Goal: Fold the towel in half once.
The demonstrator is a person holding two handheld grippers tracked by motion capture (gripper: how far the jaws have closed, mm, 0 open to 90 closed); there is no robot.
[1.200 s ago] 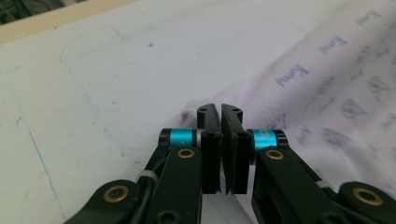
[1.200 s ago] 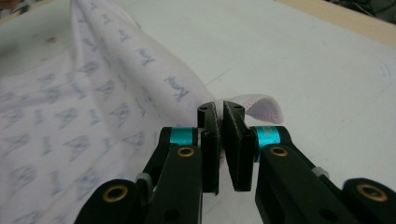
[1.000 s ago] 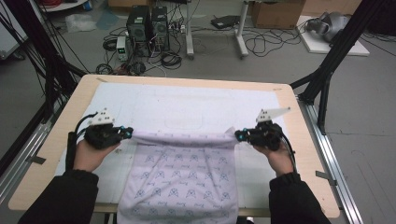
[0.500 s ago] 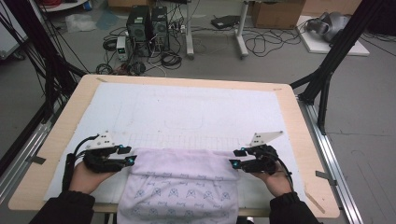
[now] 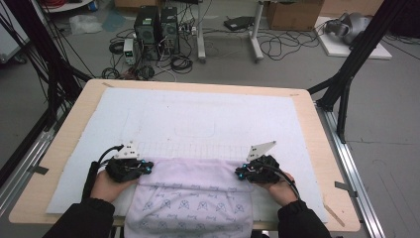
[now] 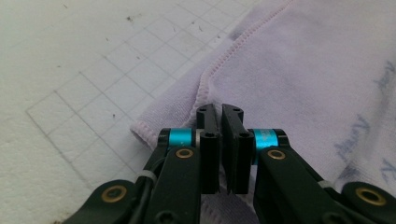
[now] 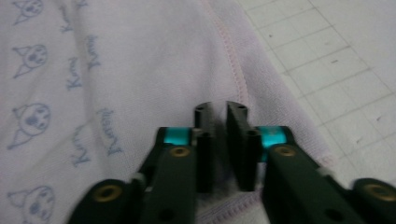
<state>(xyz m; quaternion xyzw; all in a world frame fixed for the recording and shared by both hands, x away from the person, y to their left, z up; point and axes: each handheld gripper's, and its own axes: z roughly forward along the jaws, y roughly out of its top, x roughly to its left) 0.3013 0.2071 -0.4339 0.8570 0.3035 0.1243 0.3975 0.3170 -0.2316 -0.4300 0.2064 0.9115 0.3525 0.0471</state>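
Jaws of both the left gripper and right gripper have just closed, nearly together; any pinched towel fold is hidden.

Left tongs pinched shut on hem of purple towel. Jaws just closing. Towel corner lies on white squared surface.

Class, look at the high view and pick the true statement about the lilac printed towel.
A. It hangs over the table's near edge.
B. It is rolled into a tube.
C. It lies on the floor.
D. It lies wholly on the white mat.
A: the towel runs off the table at its near edge, between the person's forearms.
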